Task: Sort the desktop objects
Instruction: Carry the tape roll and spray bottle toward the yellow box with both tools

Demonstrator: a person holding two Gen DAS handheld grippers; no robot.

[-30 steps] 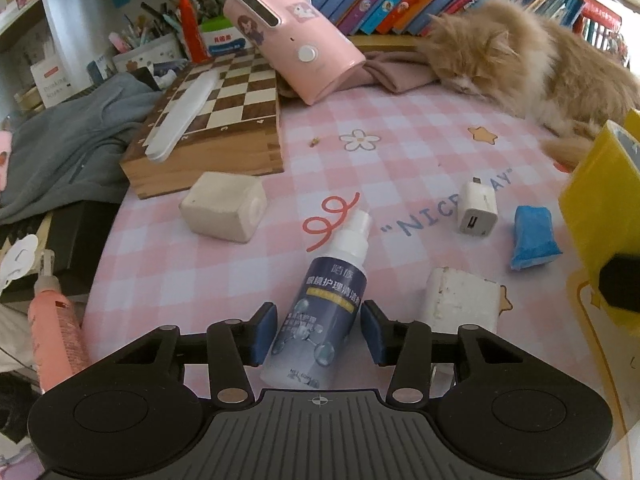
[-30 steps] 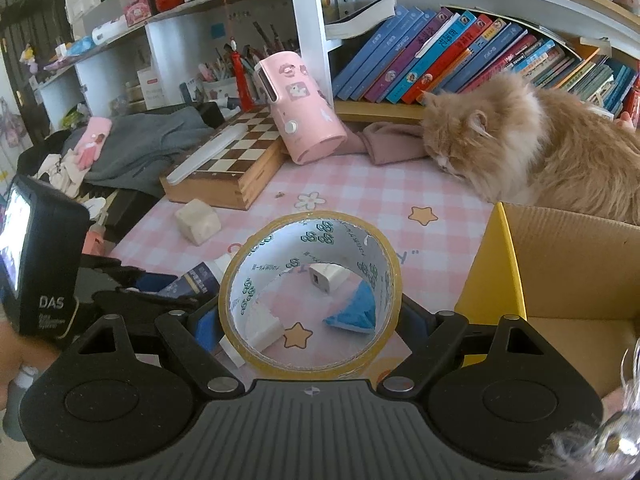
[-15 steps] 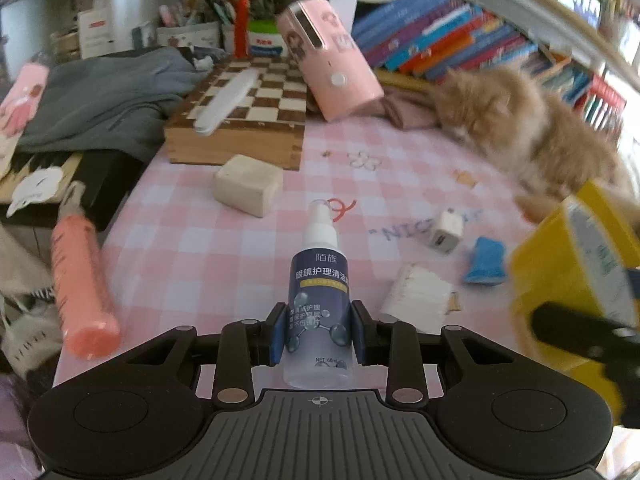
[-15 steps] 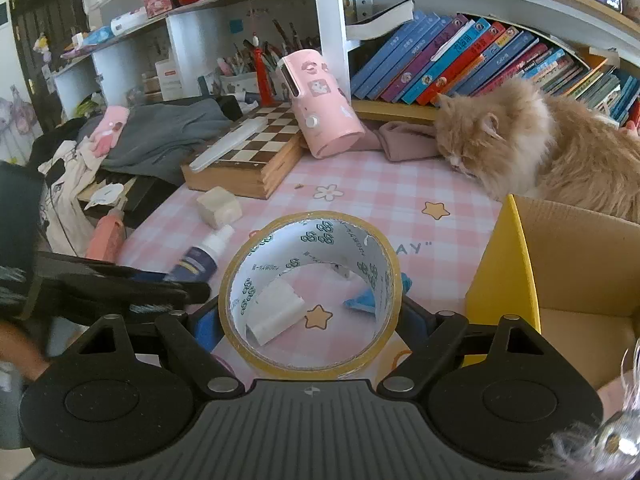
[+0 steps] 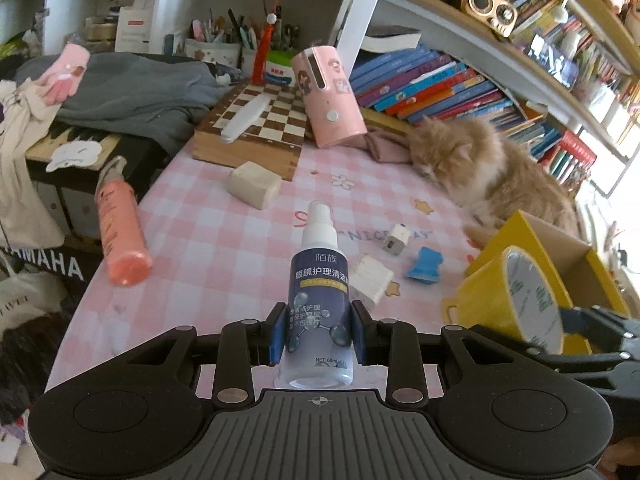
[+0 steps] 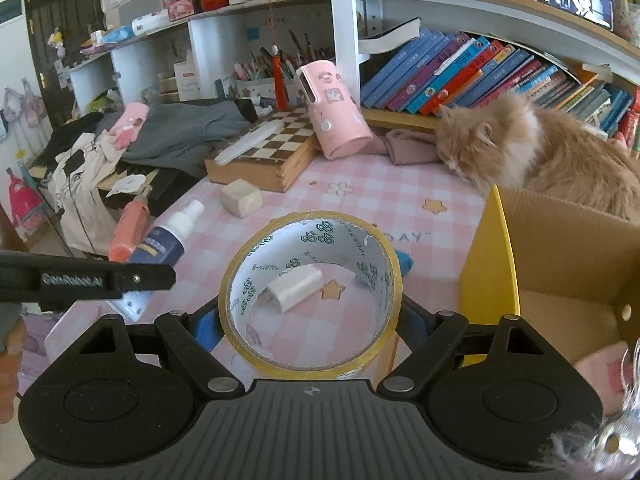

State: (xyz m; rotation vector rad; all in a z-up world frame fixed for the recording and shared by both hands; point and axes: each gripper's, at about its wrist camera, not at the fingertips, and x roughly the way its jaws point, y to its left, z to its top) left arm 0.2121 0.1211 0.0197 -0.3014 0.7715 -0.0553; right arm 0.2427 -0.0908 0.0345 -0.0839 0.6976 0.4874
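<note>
My left gripper (image 5: 318,336) pinches the spray bottle (image 5: 319,308), clear of the table (image 5: 208,256). My right gripper (image 6: 310,318) clamps the tape roll (image 6: 310,300) beside the box (image 6: 560,264). I carry both level, without jerks.

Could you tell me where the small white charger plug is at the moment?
In the left wrist view the white charger plug lies on the pink checked tablecloth, right of centre, just beyond the blue cloth and short of the cat.

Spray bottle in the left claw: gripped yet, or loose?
Gripped. The left claw is shut on the spray bottle, both blue pads pressing its sides, lifted off the table.
</note>
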